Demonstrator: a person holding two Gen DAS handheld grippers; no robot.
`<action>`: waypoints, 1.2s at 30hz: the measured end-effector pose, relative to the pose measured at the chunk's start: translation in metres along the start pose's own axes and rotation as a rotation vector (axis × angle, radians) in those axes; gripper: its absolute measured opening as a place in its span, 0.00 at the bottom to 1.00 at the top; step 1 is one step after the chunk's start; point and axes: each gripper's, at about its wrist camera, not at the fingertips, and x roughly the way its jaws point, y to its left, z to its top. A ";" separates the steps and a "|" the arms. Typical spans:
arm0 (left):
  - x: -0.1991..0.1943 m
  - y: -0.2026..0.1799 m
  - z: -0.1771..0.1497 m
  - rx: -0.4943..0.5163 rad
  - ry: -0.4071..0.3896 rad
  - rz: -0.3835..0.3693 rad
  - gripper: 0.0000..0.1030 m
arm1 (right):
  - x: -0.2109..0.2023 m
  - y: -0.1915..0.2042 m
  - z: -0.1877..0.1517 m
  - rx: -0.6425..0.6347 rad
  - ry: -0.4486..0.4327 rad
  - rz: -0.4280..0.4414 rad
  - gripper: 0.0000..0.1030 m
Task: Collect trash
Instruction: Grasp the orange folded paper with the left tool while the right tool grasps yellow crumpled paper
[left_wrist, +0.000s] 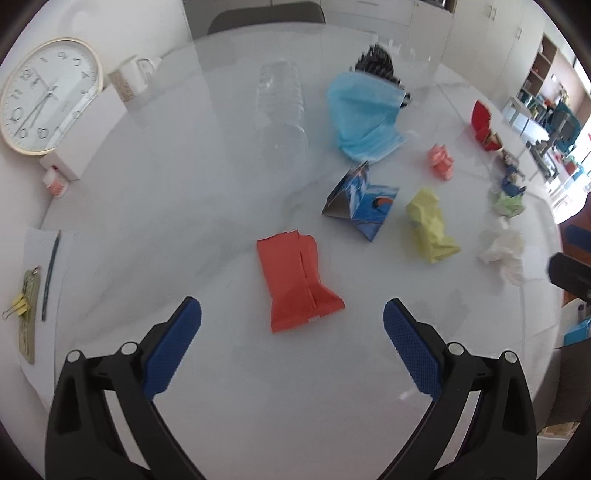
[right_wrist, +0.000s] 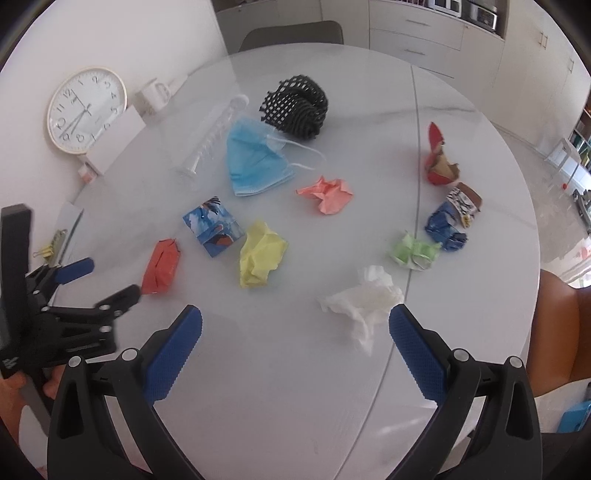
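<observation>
On the white round table (right_wrist: 461, 122) lie thirteen pieces of trash, well apart or in small clusters: one red wrapper (left_wrist: 301, 282), one blue printed packet (left_wrist: 364, 201), one yellow paper ball (right_wrist: 260, 258), one pink paper ball (right_wrist: 328, 194), one green ball (right_wrist: 415, 253), one white tissue (right_wrist: 365, 299), one blue mask (right_wrist: 255, 162), one black foam net (right_wrist: 295, 107), one clear bottle (left_wrist: 280, 107), one blue crumpled wrapper (right_wrist: 445, 225), one brown-and-white wrapper (right_wrist: 465, 201) touching it, and one red-and-brown carton scrap (right_wrist: 439, 162) far right.

There are two grippers. The left gripper (left_wrist: 291, 321) hangs with its jaws spread wide, the red wrapper lying just beyond and between its tips, untouched. The right gripper (right_wrist: 295, 326) is likewise spread wide and holds nothing; the tissue lies just beside its right finger.

The bottle is nearly invisible against the tabletop, and in the right view only its outline shows. The mask covers the near part of the net in the left view. What the small printed wrappers far right are is hard to tell.

Around the left edge stand a clock (right_wrist: 86, 114), a mug (right_wrist: 153, 94) and a white box (right_wrist: 116, 136); nearer, a sheet of paper (left_wrist: 68, 295) with a pen (left_wrist: 50, 273) and a yellow clip (left_wrist: 16, 308). A chair (right_wrist: 291, 31) stands at the far side, cabinets (right_wrist: 417, 37) behind it.
</observation>
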 end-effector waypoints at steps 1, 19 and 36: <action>0.009 -0.001 0.003 -0.001 0.012 0.000 0.90 | 0.004 0.001 0.002 -0.003 0.007 0.002 0.98; 0.071 0.009 0.022 -0.121 0.114 -0.022 0.38 | 0.098 0.033 0.047 -0.021 0.152 -0.032 0.79; 0.066 0.010 0.025 -0.097 0.106 -0.035 0.38 | 0.122 0.046 0.047 -0.062 0.203 -0.038 0.39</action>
